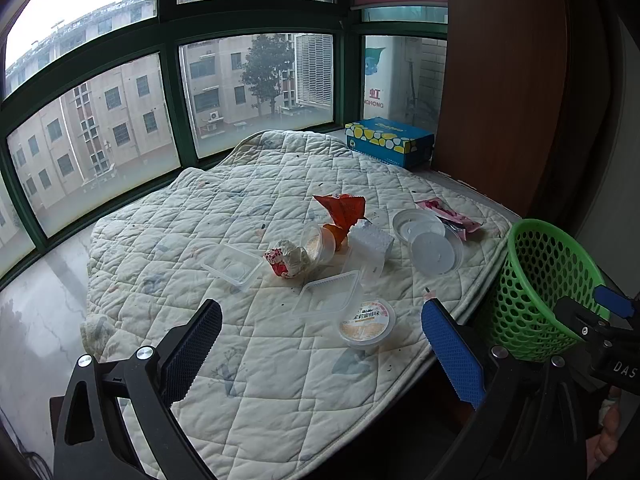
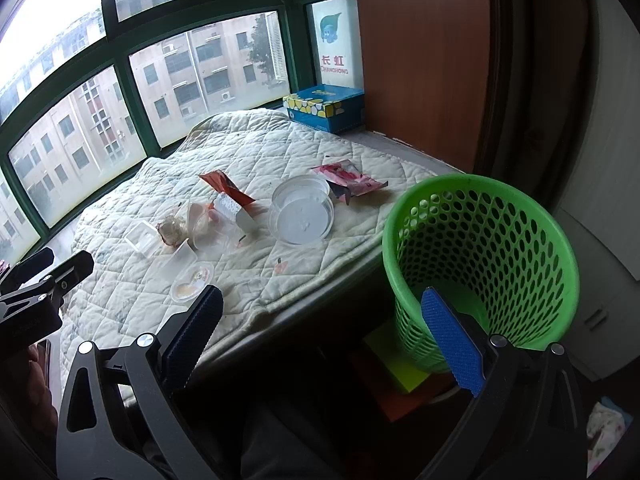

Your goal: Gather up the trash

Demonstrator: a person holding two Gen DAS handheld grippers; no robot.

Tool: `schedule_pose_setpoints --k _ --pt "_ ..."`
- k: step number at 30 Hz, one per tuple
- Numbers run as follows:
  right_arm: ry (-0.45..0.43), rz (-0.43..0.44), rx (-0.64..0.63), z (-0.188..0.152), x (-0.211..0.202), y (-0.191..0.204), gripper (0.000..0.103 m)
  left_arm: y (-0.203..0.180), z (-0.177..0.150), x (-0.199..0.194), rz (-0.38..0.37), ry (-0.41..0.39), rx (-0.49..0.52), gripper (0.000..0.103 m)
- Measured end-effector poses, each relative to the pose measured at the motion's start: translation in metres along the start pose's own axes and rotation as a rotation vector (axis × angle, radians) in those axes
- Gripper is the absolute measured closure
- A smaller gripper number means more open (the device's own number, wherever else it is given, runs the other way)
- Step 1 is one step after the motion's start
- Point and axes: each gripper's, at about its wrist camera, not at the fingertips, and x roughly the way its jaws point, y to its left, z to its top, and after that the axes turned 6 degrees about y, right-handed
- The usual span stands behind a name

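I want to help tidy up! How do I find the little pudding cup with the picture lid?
Look at the white quilt by the window. Near its front edge, beside the green basket, sits the pudding cup. It alone has an orange printed lid; other tubs are clear.

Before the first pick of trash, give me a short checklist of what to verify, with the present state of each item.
1. Left gripper open, nothing held: ok.
2. Right gripper open, nothing held: ok.
3. Green basket upright, mouth free: ok.
4. Nearest trash, the sealed cup, lies free on the quilt: ok.
5. Basket contents: cannot tell.
6. Blue tissue box stands apart from the trash: ok.
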Motion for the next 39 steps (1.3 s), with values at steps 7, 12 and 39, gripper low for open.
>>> schedule_pose_setpoints --k 7,12,39 --pt "0.005 0.000 0.003 0.001 0.001 0.000 0.005 0.001 0.001 0.002 0.003 0.003 -0.001 0.006" --pt "0.009 0.001 0.001 0.000 0.002 0.002 0.005 0.001 0.001 0.003 0.004 0.003 -0.002 0.006" --pt "0.038 0.012 -0.007 0.004 0.014 0.003 0.005 0.013 0.008 0.013 0.026 0.012 -0.018 0.006"
